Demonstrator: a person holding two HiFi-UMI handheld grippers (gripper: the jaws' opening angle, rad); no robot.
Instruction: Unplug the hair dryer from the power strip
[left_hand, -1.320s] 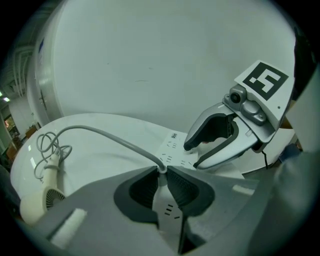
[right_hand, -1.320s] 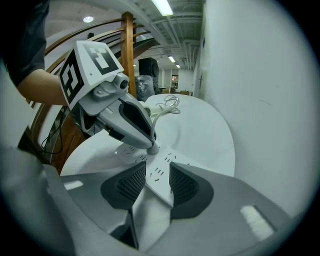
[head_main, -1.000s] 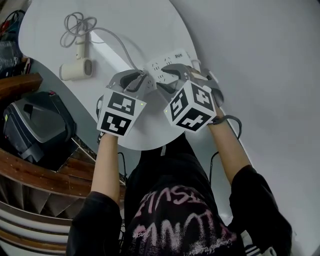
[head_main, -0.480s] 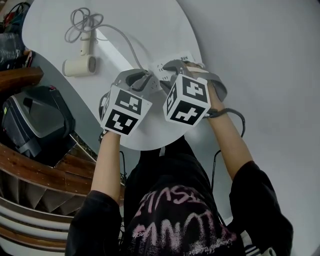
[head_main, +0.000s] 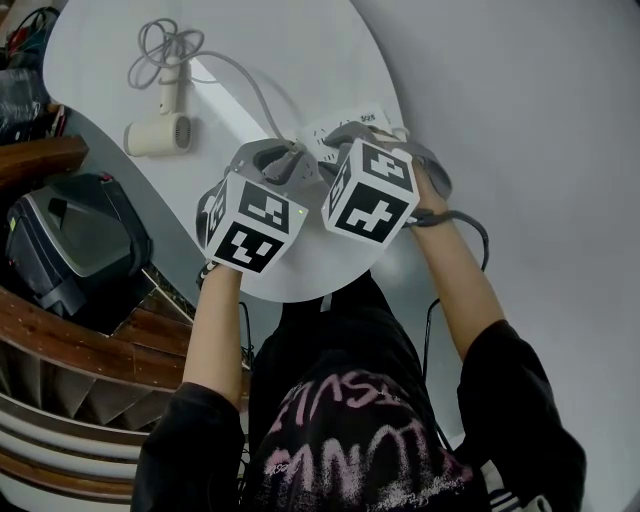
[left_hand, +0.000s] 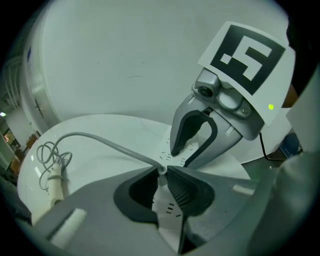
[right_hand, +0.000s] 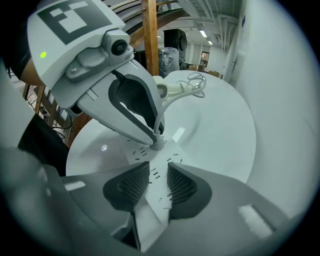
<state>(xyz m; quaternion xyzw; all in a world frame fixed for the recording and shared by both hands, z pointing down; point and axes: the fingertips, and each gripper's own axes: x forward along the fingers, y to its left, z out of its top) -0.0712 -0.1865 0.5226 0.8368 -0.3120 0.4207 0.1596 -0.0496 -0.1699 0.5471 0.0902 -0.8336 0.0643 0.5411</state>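
**White round table: plug gripped, not yet pulled**

White round table (head_main: 300, 60) fills the head view, with wooden steps and a dark case (head_main: 70, 245) off its left edge.

Hair dryer (head_main: 155, 132) lies on its side at the far left of the table, well apart from both my grippers. Power strip (right_hand: 155, 200) sits at the near right of the table. My right gripper (right_hand: 156, 172) has its jaws closed in on the strip's two long sides and reads as clamping it to hold it down.

Cord (head_main: 245, 85) is looped above the dryer handle, then runs in a slack arc across the table to the strip.

Plug (right_hand: 157, 143) stands on the strip's top face. My left gripper (left_hand: 162, 175) is clenched on it, jaws tight at the neck where the cord enters.

Progress, my read:
- Both grips are set, so the approach and grasp are done.
- The plug looks seated; I see no gap under it, though the prongs are hidden.
- The pull straight up off the strip is left.
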